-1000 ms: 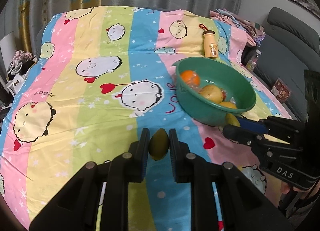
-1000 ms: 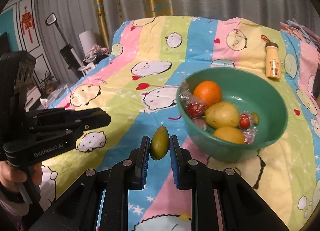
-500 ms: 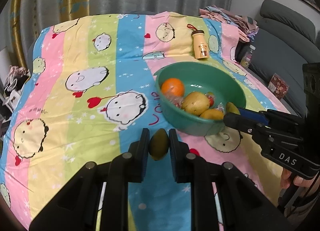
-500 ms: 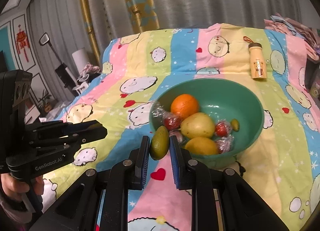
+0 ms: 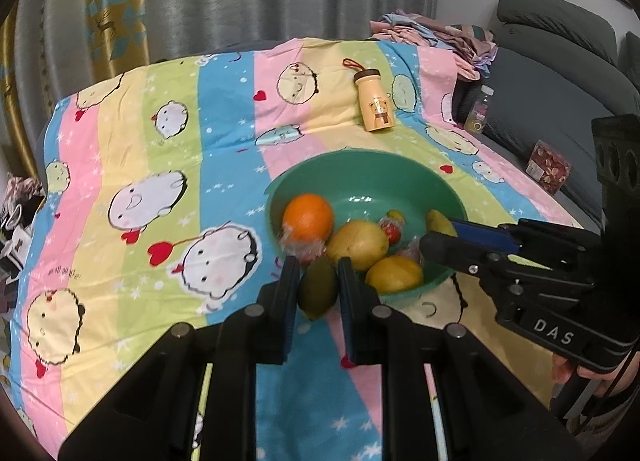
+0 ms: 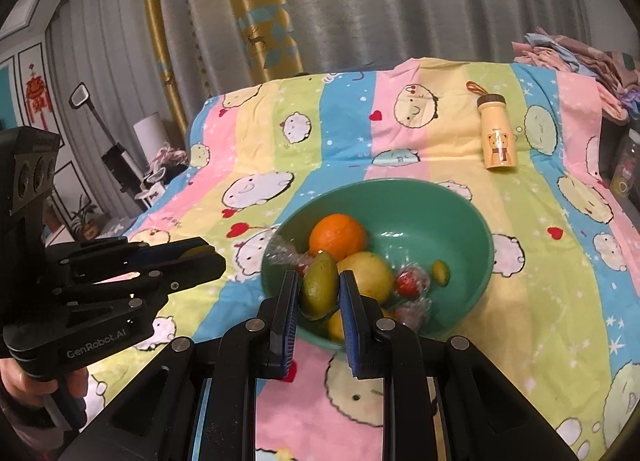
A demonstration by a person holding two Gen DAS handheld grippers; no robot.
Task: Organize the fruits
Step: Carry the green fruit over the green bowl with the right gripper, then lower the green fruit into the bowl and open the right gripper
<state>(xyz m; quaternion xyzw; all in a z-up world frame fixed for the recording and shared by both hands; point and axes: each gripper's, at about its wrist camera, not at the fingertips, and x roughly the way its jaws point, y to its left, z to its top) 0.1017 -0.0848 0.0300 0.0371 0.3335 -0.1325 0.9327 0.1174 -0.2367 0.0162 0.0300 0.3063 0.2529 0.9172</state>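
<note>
Two small green mangoes, one per gripper. Left gripper (image 5: 318, 289) clenched on a green mango (image 5: 318, 288), pads pressing both flanks, fruit upright, held at the near rim of the green bowl (image 5: 362, 165); from this view it overlaps the rim, and whether it is over the bowl or just short of it cannot be told. Right gripper (image 6: 319, 291) likewise clamped on a second green mango (image 6: 320, 286), tilted slightly, hanging above the near-left part of the bowl (image 6: 478, 239). In the left wrist view the right gripper's fingers reach in from the right, with the mango's yellow-green tip showing at their ends over the bowl's right side. Bowl contents: an orange (image 6: 338, 236) at the back left, a pale yellow pear-like fruit (image 6: 370, 275) in the middle, a yellow fruit (image 5: 395, 274) toward the near wall, several small red fruits in clear wrap (image 6: 410, 283), and one small yellow-green fruit (image 6: 440, 272). Bowl sits on a striped cartoon-print sheet (image 6: 400, 117). Beyond the bowl, well apart, a cream bottle with a bear print (image 6: 497, 132) lies on the sheet. Grey curtain (image 6: 400, 1) behind; grey sofa (image 5: 560, 73) to the right. A person's hand (image 6: 24, 389) grips the left tool's handle.
</note>
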